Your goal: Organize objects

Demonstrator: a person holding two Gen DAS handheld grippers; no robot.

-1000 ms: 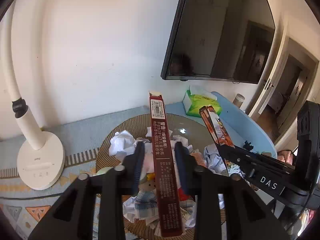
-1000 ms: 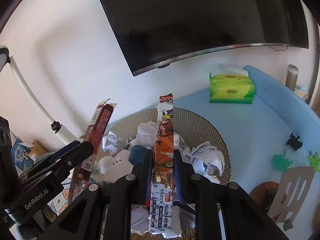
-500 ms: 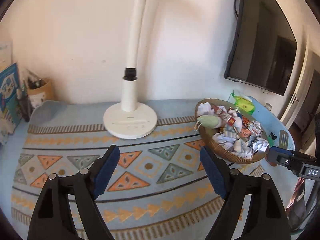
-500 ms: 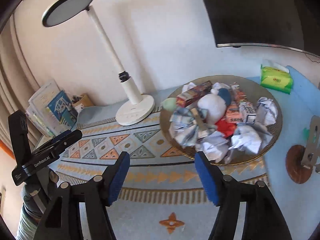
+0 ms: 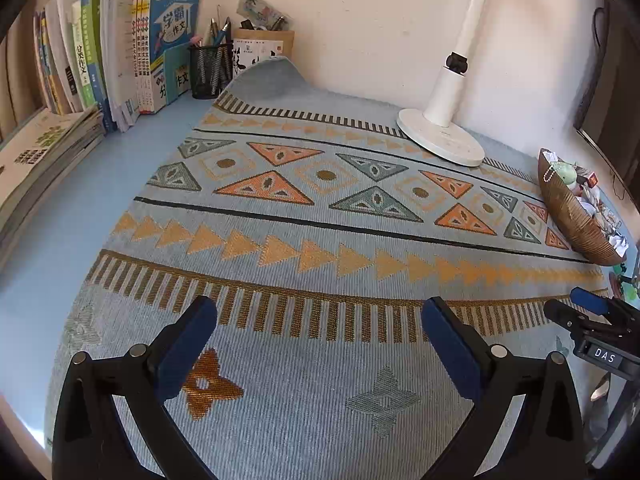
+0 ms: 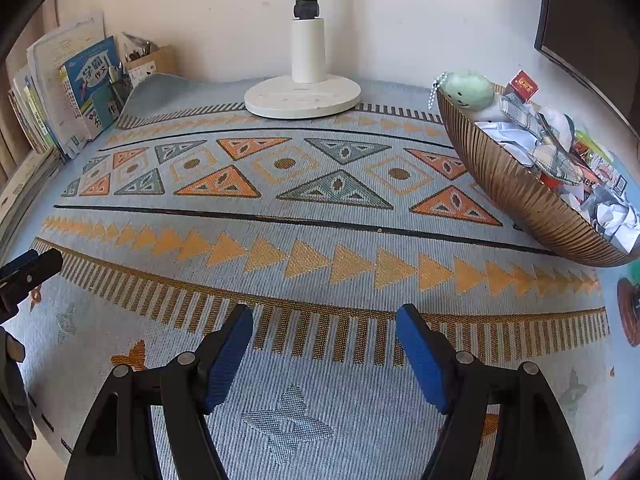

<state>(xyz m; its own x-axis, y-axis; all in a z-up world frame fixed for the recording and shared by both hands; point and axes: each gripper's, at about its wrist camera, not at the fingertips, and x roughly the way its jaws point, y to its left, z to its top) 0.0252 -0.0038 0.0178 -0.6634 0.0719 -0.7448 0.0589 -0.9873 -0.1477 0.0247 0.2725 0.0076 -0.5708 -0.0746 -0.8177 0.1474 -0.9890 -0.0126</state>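
Observation:
A ribbed brown basket [image 6: 524, 196] stands at the right on the patterned mat [image 6: 320, 232]. It holds crumpled paper, a green plush [image 6: 470, 89], a red box [image 6: 522, 84] and other small packs. It also shows at the far right in the left wrist view [image 5: 572, 220]. My left gripper [image 5: 318, 328] is open and empty, low over the mat's near edge. My right gripper [image 6: 324, 340] is open and empty, low over the mat, left of and in front of the basket.
A white desk lamp base [image 6: 302, 96] stands at the back of the mat. Books [image 5: 92, 52] and a black mesh pen holder [image 5: 210, 70] line the back left. A dark screen [image 6: 592, 20] hangs at the right.
Both grippers let go of the long boxes over the basket, opened, and pulled back and down to the mat's near edge. The basket now lies off to the right.

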